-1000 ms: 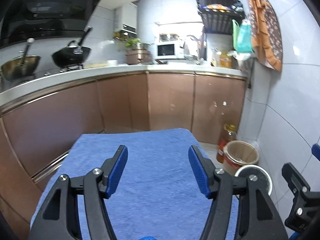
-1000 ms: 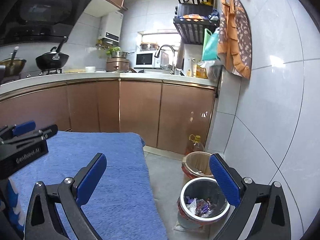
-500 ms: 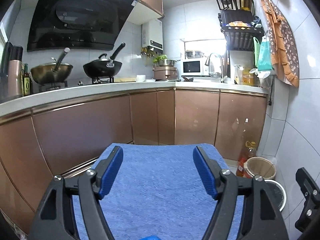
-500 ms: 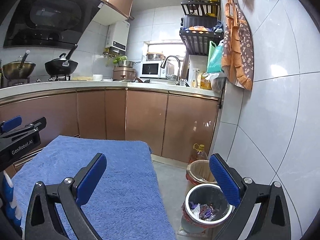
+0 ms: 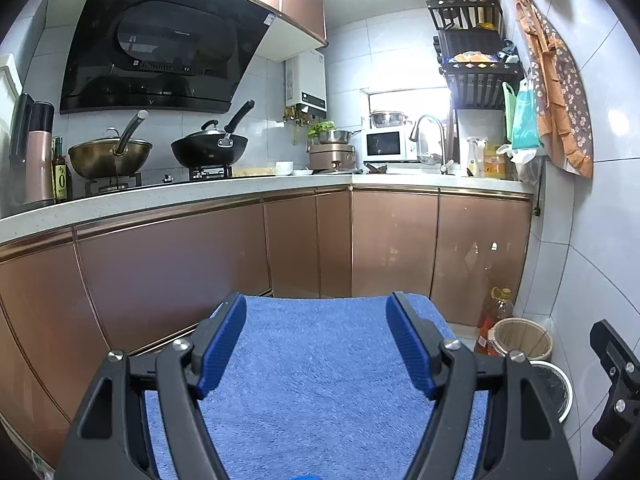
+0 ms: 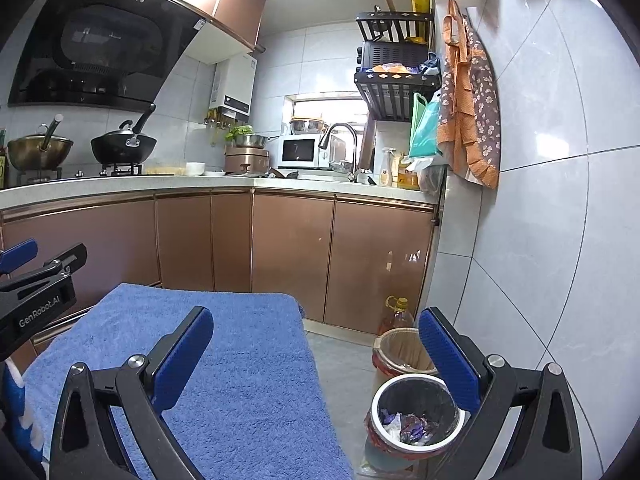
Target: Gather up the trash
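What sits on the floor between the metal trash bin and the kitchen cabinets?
A lined basket, then an oil bottle by the cabinets, behind the trash bin; the right wrist view shows it.

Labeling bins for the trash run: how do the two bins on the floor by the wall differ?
The metal-rimmed bin has a shiny rim and dark liner; the tan bin has a light, paper-coloured lining. The metal-rimmed bin holds crumpled wrappers; no trash shows in the tan bin. The metal-rimmed bin stands nearer the camera, the tan bin behind it beside the oil bottle. Both are round, upright, lidless, and on the floor beside the blue towel.
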A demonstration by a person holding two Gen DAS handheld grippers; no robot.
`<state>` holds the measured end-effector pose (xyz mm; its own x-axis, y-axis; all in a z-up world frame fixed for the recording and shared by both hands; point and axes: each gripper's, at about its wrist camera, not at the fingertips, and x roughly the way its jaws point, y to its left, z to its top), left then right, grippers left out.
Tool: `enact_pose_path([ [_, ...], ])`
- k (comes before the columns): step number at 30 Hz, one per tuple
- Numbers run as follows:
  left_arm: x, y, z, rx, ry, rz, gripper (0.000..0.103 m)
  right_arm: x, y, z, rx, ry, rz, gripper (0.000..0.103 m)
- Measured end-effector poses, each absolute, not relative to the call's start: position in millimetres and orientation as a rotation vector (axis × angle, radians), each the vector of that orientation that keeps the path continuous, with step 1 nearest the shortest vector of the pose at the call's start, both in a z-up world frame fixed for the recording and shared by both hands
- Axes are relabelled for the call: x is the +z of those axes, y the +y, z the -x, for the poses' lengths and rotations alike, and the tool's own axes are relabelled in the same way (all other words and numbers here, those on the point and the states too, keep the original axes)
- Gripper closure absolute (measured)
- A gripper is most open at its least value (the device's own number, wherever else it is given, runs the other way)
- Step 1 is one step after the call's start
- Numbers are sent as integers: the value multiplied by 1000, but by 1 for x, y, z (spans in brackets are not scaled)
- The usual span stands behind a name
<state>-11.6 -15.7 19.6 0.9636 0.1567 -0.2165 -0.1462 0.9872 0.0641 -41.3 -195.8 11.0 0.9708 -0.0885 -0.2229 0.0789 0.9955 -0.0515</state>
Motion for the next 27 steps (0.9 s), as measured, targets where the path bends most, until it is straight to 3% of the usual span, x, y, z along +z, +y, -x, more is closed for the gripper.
enact_pose_path([
  [27, 27, -27, 31, 131, 195, -58, 32, 19, -204, 54, -85, 198, 28, 0],
])
